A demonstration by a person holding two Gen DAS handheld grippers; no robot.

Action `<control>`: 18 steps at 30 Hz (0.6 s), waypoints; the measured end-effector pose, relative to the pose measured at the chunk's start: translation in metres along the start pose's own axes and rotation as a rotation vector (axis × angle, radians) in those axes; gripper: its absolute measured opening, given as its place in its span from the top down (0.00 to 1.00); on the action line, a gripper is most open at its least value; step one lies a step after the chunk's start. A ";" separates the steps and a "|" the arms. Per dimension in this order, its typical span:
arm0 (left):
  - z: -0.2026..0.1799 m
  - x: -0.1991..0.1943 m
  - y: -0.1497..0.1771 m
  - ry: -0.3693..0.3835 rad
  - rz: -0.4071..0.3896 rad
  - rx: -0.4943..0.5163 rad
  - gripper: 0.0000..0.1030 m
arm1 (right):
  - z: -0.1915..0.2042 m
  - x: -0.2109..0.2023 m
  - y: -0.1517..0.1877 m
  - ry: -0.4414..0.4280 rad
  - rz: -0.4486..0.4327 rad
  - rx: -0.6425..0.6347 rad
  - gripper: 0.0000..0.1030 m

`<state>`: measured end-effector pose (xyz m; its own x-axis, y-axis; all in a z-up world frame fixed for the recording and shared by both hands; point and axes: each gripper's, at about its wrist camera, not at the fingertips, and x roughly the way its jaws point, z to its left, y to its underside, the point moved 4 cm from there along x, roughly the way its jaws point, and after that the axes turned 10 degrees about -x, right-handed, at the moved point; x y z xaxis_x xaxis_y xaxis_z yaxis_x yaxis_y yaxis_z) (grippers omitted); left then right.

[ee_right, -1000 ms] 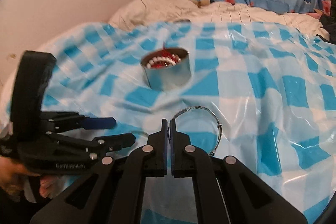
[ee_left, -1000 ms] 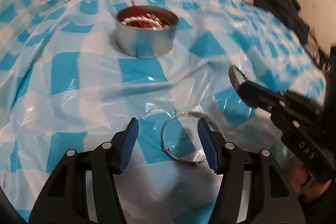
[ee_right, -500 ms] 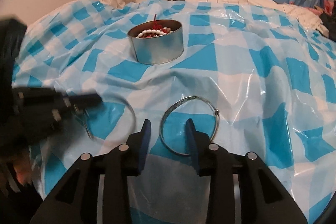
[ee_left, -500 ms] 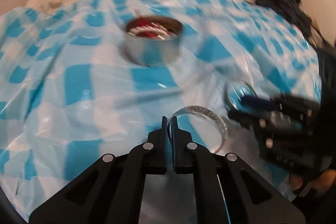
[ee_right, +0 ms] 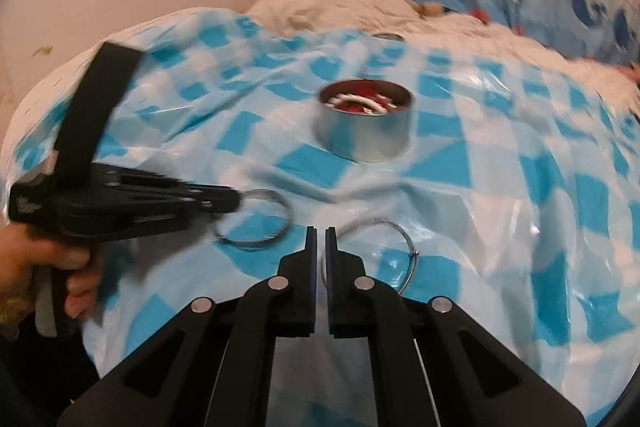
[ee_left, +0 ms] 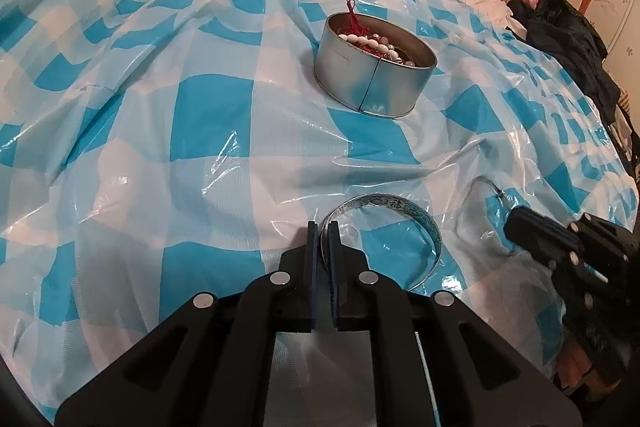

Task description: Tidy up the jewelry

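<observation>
Both hand-held grippers closed since a second ago: left hand-held gripper (ee_left: 323,227) pinches the engraved bangle (ee_left: 404,207), right hand-held gripper (ee_right: 319,231) the thin wire bangle (ee_right: 402,235). Tin (ee_left: 374,75) lies ahead on the bed; left looks nearer.

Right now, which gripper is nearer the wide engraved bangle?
Left. The left gripper is shut on the wide bangle at its near rim; the right gripper sits off to its right, shut on a thin wire bangle.
</observation>
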<state>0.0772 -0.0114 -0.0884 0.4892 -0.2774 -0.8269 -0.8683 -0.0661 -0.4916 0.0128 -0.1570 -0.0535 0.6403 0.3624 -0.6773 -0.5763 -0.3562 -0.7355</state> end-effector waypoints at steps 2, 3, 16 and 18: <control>-0.001 0.003 0.001 0.001 0.006 0.005 0.91 | 0.005 0.009 0.004 0.001 0.046 -0.021 0.95; -0.002 0.004 0.001 0.003 0.009 0.010 0.88 | 0.005 0.014 0.005 0.006 0.068 -0.024 0.95; -0.011 0.001 0.002 -0.003 -0.022 0.063 0.92 | 0.000 0.026 0.015 0.028 0.130 -0.006 0.96; -0.010 0.000 0.000 0.003 -0.036 0.046 0.93 | -0.001 0.021 0.013 0.021 0.098 0.003 0.97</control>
<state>0.0764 -0.0213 -0.0851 0.5198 -0.2789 -0.8075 -0.8455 -0.0322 -0.5331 0.0195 -0.1545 -0.0772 0.5911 0.3081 -0.7454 -0.6383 -0.3862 -0.6658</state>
